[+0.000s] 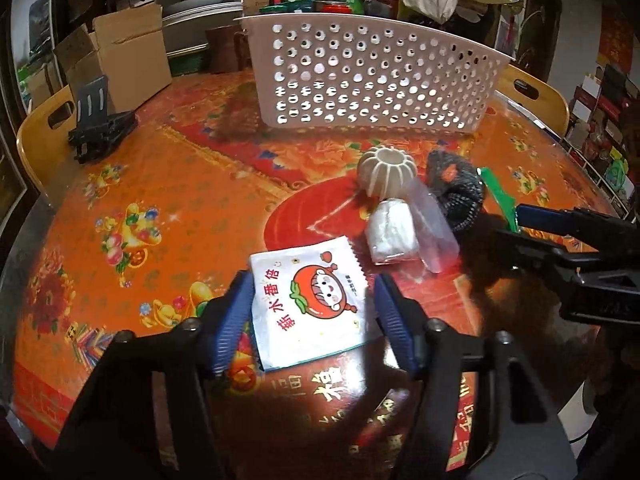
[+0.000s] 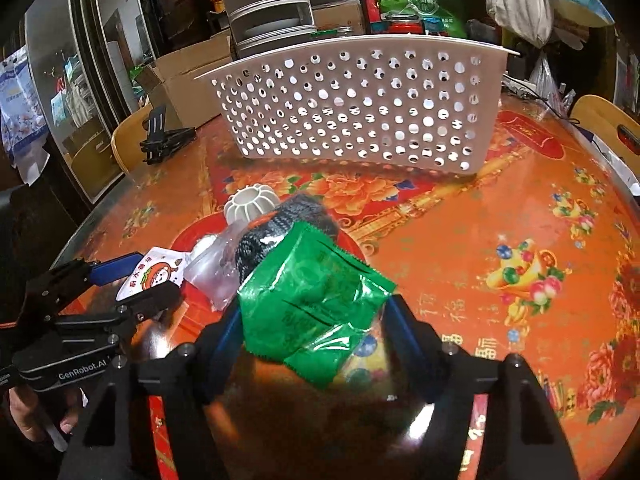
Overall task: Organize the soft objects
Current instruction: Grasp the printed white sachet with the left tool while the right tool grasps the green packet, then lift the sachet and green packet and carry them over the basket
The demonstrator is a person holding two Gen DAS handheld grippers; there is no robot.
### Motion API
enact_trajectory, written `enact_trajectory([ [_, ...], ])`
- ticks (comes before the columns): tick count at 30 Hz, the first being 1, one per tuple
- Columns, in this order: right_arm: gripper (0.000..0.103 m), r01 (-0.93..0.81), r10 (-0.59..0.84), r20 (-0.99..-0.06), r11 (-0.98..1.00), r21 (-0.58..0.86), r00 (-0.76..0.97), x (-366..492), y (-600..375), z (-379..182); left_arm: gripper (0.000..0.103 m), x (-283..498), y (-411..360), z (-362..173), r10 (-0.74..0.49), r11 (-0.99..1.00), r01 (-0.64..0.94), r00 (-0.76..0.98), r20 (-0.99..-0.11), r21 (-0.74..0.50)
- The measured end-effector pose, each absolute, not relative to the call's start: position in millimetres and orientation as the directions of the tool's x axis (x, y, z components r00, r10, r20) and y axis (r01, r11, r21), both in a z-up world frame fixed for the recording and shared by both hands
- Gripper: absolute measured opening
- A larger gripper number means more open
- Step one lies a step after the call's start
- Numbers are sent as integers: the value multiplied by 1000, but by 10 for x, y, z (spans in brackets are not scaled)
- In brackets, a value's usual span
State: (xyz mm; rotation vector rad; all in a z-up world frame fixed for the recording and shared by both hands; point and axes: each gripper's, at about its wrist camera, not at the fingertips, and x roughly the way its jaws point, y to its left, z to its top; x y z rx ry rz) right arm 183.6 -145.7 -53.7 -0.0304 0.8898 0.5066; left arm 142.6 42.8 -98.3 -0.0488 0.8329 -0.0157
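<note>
Here, right gripper (image 2: 316,320) clamps green packet (image 2: 316,304); left gripper (image 1: 312,312) straddles white packet (image 1: 308,304).

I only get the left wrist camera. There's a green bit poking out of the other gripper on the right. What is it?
Observer: It's a crinkly green packet with zigzag ends, held between the right gripper's fingers.
Kid: Can you see my gripper from over there?
Observer: Yes, the left gripper is at the left edge of the right wrist view, and its body reads GenRobot.AI.
Kid: Who's holding it?
Observer: Only part of a hand shows, below the gripper in the bottom left corner.
</note>
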Motion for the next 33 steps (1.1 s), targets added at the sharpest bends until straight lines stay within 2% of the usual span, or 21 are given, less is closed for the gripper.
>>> enact_trajectory([
  [2,69,-432,421,-743,880,196,520,1831,-1485,-536,52,1411,421,-982,-38,999,-1,678,-734,-53],
  [4,68,-430,427,-739,879,205,521,1831,-1501,-533,42,1392,431,-970,-46,998,-1,683,-729,-64],
  [11,67,-426,440,-730,877,223,523,1819,-1538,-528,33,1314,471,-956,-72,996,8,705,-706,-93],
  [13,67,-424,443,-727,876,229,524,1815,-1546,-527,24,1286,477,-934,-73,995,10,717,-693,-95],
  [14,67,-423,446,-725,876,233,525,1813,-1557,-527,5,1272,482,-912,-75,995,13,723,-687,-96],
  [24,59,-416,466,-693,872,256,550,1775,-1635,-489,5,1251,477,-905,-104,992,30,726,-680,-119],
  [25,35,-417,469,-691,871,259,551,1773,-1639,-486,5,1246,480,-893,-105,992,31,729,-676,-121],
  [30,21,-409,465,-672,876,255,577,1746,-1682,-446,4,1191,484,-803,-112,991,37,747,-655,-126],
  [33,17,-404,457,-667,881,247,588,1738,-1699,-423,4,1169,470,-754,-116,991,42,755,-645,-128],
])
